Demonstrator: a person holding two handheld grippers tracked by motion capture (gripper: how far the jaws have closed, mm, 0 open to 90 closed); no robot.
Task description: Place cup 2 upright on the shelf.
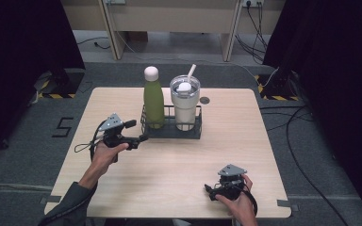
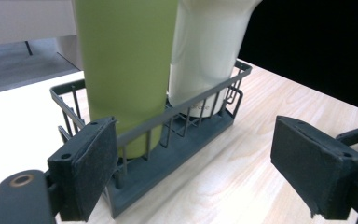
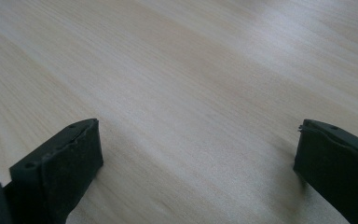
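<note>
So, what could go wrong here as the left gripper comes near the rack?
1. The left gripper is open at the rack's near end, one pad close to the wire. A push could slide the rack across the table.
2. The green bottle and tumbler stand tall above the low rack, so a jolt might tip them.
3. The tumbler's straw sticks out and may catch.

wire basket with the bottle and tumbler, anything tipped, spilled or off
Nothing stands out. The green bottle and the white tumbler stand upright side by side in the wire basket, with no spill on the table. The left hand-held gripper is open at the basket's end.
</note>
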